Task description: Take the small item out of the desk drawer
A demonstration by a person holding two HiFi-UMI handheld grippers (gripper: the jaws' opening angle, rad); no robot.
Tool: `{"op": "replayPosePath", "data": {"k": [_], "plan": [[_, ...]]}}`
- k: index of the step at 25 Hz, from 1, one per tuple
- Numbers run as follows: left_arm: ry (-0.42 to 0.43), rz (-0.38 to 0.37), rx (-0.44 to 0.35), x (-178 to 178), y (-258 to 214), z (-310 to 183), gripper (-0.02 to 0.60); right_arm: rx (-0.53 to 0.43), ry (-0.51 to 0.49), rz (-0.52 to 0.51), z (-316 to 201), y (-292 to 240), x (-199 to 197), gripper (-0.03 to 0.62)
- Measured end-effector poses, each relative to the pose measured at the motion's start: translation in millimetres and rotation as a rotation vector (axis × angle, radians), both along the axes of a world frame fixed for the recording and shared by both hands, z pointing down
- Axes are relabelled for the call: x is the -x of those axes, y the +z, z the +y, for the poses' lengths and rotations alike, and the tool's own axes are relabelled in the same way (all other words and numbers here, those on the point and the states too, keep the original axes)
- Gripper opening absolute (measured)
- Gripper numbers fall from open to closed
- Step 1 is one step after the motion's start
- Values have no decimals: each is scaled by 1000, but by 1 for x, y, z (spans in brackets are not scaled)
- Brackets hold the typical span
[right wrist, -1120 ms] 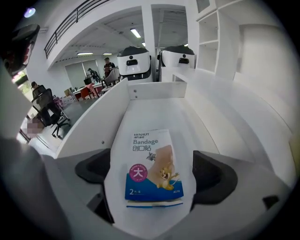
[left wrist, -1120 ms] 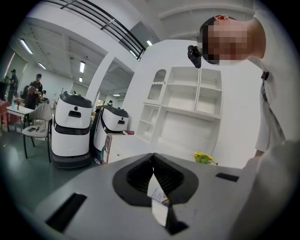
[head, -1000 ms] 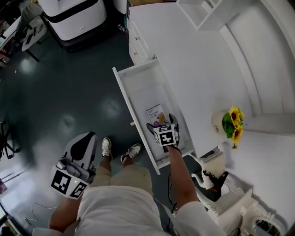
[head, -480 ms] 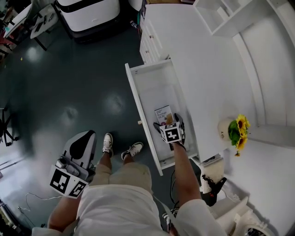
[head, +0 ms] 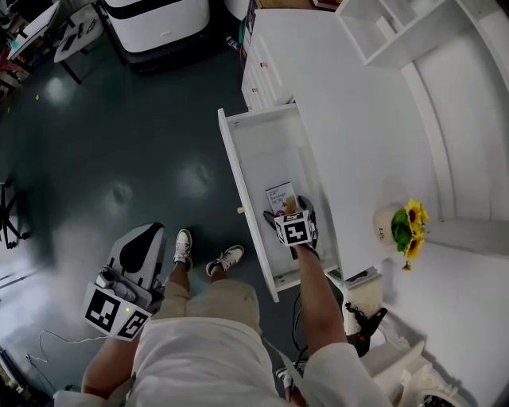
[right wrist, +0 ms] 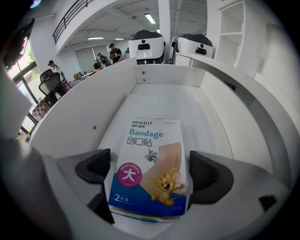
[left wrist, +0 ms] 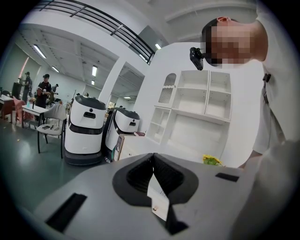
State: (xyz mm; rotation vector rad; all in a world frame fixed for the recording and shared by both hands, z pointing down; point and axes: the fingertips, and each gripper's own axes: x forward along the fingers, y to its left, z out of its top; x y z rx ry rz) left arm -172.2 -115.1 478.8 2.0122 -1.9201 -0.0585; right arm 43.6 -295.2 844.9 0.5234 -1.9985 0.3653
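The white desk drawer (head: 262, 151) stands pulled out. On its floor lies a flat bandage packet (head: 280, 195) (right wrist: 150, 159) with blue print and a cartoon picture. My right gripper (head: 286, 210) (right wrist: 152, 171) is down inside the drawer, open, one jaw on each side of the packet's near end. The pads (right wrist: 96, 165) stand apart from the packet's edges. Low at the person's left side, away from the drawer, my left gripper (head: 137, 256) (left wrist: 153, 161) hangs shut with nothing in it.
A pot of sunflowers (head: 406, 226) stands on the white desk top (head: 358, 119) right of the drawer. A white shelf unit (head: 390, 24) sits at the back. White robots (head: 155, 20) are parked on the dark floor. The person's shoes (head: 183, 246) are beside the drawer front.
The head view has shifted a little. My right gripper has edged slightly further over the packet's near end. The left gripper has stayed where it was.
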Motion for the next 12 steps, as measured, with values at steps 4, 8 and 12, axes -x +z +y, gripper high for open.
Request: {"op": "replayPosePath", "data": {"k": [4, 8, 12], "plan": [[-1, 0, -9, -1, -3, 2, 17, 2, -6, 2, 5, -1, 2, 531], [-2, -3, -13, 0, -6, 5, 17, 7, 13, 9, 13, -5, 2, 447], [-3, -3, -19, 2, -9, 8, 16, 17, 37, 2, 17, -5, 1, 443]]}}
